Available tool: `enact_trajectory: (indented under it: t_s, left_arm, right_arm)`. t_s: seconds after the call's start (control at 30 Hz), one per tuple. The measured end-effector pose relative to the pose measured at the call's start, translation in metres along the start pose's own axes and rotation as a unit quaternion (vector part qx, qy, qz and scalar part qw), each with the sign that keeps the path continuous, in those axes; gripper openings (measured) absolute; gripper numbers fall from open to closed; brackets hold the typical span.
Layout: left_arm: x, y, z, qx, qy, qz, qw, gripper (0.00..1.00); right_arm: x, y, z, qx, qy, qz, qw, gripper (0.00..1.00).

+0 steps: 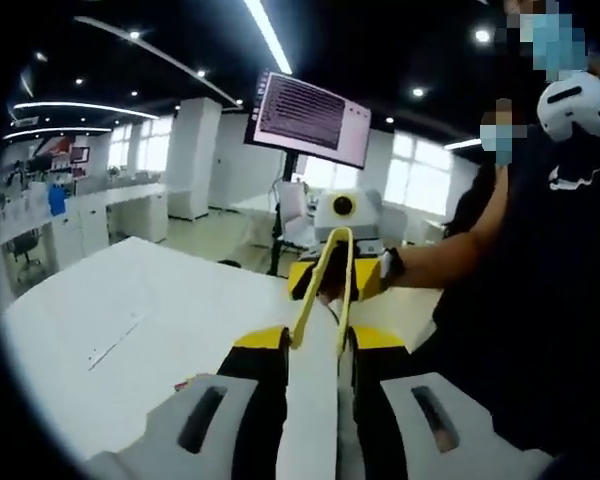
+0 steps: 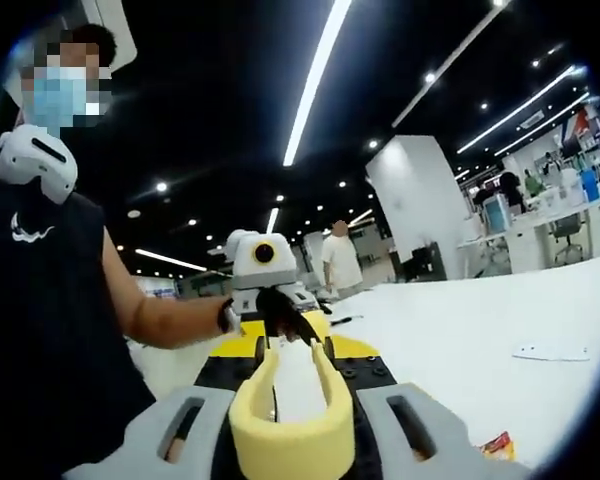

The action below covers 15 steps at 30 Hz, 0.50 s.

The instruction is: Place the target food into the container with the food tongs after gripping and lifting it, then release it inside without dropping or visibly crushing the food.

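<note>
Now we hold the yellow tongs (image 1: 325, 285) between both grippers above the white table (image 1: 130, 320). Our left gripper (image 1: 315, 345) has its jaws closed around the tongs' two arms. Our right gripper (image 2: 292, 395) is clenched on the tongs' looped end (image 2: 290, 430), and the left gripper faces it. We cannot see the food or container here.

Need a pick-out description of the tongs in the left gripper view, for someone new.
Over the white table, look between the jaws of the left gripper at the bottom. The yellow tongs rise from there as a narrow loop toward the right gripper. They are thin curved bands, while the grippers' yellow is blocky.
</note>
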<state>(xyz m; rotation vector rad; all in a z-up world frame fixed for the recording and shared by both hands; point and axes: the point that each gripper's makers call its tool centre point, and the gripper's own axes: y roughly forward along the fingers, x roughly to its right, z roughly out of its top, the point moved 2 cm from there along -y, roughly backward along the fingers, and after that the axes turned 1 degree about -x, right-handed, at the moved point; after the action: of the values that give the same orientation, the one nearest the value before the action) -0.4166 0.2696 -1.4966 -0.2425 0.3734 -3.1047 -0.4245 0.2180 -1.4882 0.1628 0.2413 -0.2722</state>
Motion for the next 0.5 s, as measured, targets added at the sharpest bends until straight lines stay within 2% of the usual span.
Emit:
enact_trajectory:
  t_s: [0.1,0.17,0.23,0.27,0.5]
  left_arm:
    - [0.003,0.000,0.005,0.012,-0.011,-0.006,0.9998,0.15]
    - [0.006,-0.001,0.009,0.020,0.008,-0.007,0.9998,0.09]
    - [0.004,-0.002,0.015,0.031,0.023,0.006,0.9992,0.05]
    - [0.005,-0.002,0.015,0.028,0.023,0.005,0.9993,0.03]
    - [0.007,0.001,0.020,0.039,0.029,0.002,0.9988,0.01]
  right_arm:
    - [-0.002,-0.001,0.009,0.011,0.001,0.006,0.9999,0.22]
    - [-0.004,-0.001,0.011,0.012,-0.007,0.012,0.9998,0.21]
    - [-0.004,-0.001,0.013,0.013,-0.017,0.010,0.9997,0.21]
    - [-0.004,-0.002,0.013,0.011,-0.021,0.011,0.9997,0.21]
    - [-0.004,-0.002,0.015,0.006,-0.032,0.013,0.9994,0.21]
